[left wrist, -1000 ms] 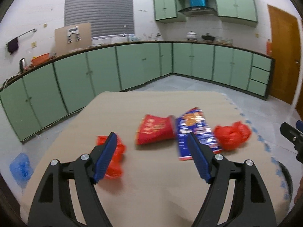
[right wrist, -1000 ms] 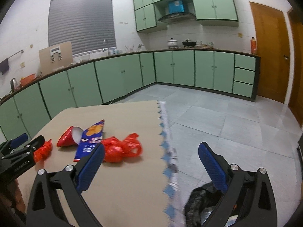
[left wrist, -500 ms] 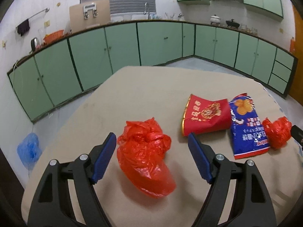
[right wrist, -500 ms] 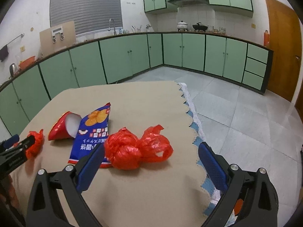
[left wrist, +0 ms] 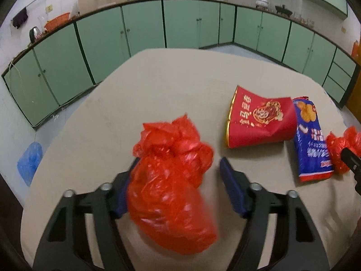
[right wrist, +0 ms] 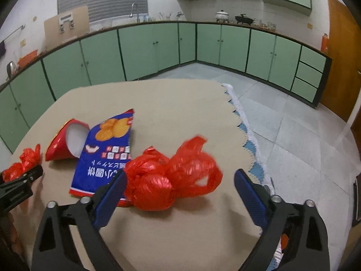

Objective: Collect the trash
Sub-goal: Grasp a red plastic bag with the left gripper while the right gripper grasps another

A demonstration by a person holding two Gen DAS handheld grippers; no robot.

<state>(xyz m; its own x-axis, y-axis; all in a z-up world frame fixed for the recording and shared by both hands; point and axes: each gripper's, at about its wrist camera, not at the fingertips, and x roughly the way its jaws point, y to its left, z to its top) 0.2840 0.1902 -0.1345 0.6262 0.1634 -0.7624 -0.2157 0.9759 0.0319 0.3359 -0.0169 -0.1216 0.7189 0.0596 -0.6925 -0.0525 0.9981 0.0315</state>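
Meanwhile, both pairs of fingers are closing: the left gripper point(left wrist: 178, 171) around one red bag point(left wrist: 171, 185), the right gripper point(right wrist: 179, 184) around another red bag point(right wrist: 171, 178), neither clamped.

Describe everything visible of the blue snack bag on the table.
The flat blue foil snack bag has chip pictures, white print and a red bottom strip. It looks empty and lies flat on the beige table. The red paper cone overlaps one long edge; the knotted red plastic bag covers a bottom corner. Neither gripper touches it.
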